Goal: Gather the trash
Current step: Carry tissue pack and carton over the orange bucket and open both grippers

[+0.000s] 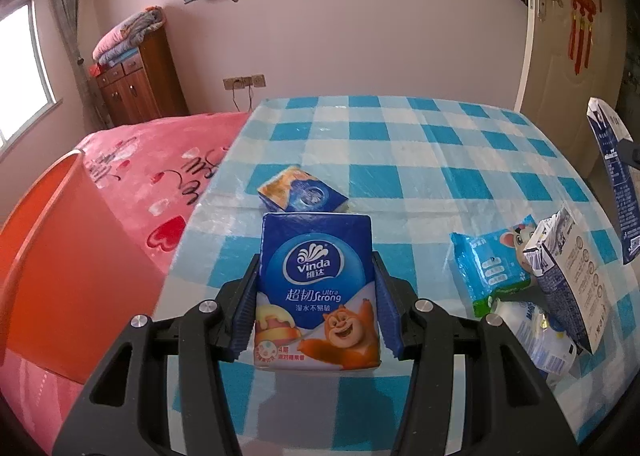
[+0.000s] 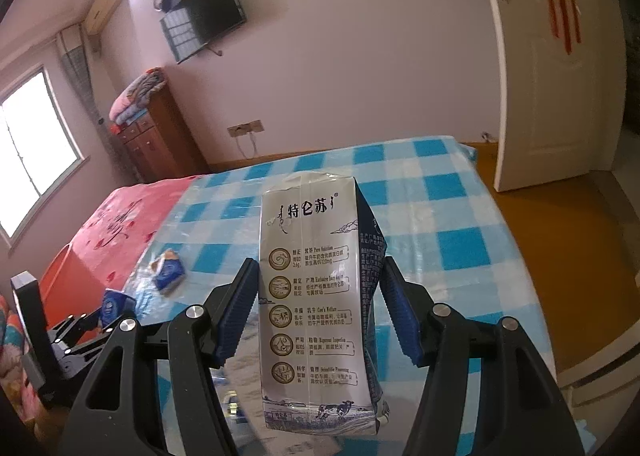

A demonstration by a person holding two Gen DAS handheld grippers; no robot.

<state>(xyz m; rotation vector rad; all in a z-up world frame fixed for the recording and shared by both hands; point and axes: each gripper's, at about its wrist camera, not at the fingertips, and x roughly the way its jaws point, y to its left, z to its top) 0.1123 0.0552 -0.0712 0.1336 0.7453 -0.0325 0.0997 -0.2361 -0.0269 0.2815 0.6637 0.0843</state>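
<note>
Both grippers are clenching stuff rn: left gripper [image 1: 316,288] is squeezing the tissue pack [image 1: 316,288] mid-frame, right gripper [image 2: 320,308] is holding the milk carton [image 2: 316,308]. Orange bin [image 1: 52,215] is sitting far left. Soft pack is prob slipping if the grip's loosening, imo.

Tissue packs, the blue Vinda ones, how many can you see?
2: one tissue pack clamped in the left gripper, another tissue pack lying on the checkered table beyond it. Others may be hidden.

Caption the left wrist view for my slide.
Left hand-held gripper holds a tissue pack above the checked table.
</note>
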